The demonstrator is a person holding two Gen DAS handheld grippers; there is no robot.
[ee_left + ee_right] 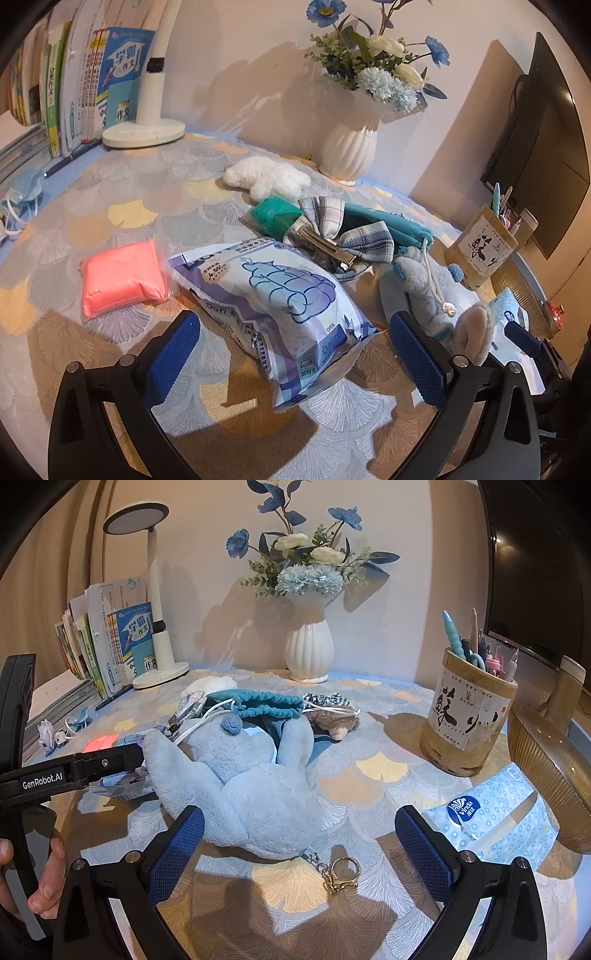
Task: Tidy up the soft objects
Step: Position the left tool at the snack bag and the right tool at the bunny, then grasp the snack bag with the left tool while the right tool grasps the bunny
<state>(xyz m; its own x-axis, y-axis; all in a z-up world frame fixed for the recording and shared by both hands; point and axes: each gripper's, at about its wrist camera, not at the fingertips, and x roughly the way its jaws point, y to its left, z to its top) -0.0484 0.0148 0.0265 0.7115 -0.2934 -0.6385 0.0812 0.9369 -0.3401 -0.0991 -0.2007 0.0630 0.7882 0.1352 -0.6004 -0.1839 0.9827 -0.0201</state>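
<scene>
tissue pack [280, 314] between left fingers | clay block [123, 280] left of it | plush toy [243, 779] between right fingers | drawstring pouch [266, 703] behind it

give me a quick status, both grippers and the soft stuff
Left gripper open over the wipes pack. Right gripper open at the blue plush. Nothing held. Keyring lies between the right fingers.

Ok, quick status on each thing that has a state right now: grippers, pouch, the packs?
left gripper: open, empty.
right gripper: open, empty.
teal drawstring pouch: mouth open, lying on its side.
tissue pack: lying flat.
blue plush toy: lying flat.
purple-and-white packet: sealed, lying flat.
</scene>
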